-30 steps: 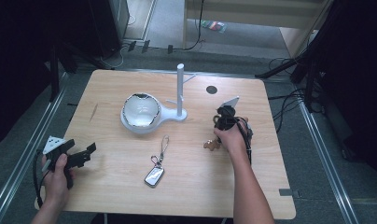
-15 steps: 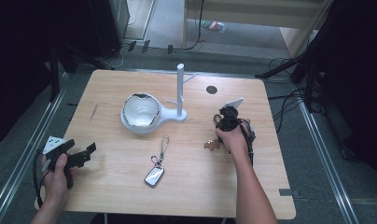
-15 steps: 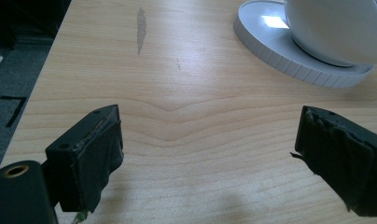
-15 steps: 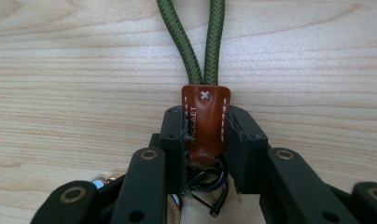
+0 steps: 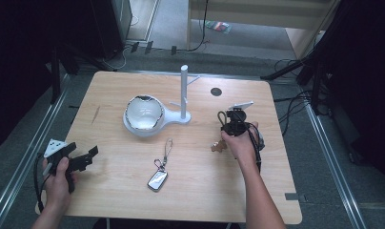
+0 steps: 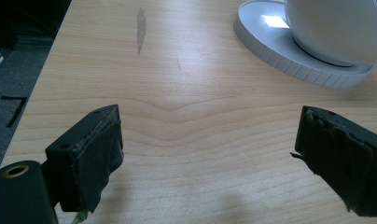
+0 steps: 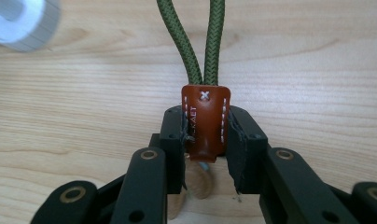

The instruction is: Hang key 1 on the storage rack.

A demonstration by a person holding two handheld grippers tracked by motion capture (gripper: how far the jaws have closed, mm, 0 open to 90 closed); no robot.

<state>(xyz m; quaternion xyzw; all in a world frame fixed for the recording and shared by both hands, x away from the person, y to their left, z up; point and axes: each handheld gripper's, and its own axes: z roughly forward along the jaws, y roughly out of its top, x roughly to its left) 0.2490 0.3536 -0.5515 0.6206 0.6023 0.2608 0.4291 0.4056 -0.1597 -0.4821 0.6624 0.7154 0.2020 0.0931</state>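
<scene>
Right gripper (image 7: 206,154): clamped on leather tab (image 7: 205,122) of green cord (image 7: 200,42), right of white stand (image 5: 184,93)
Left gripper (image 6: 210,158): held wide, nothing gripped

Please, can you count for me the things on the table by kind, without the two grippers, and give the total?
Keychains: 2, the silver one with a thin cord and the one with a brown leather tab and green cord loop, clamped in the right gripper.
White stand with post: 1.
White bowl on the stand's dish: 1.
Total: 4.
</scene>
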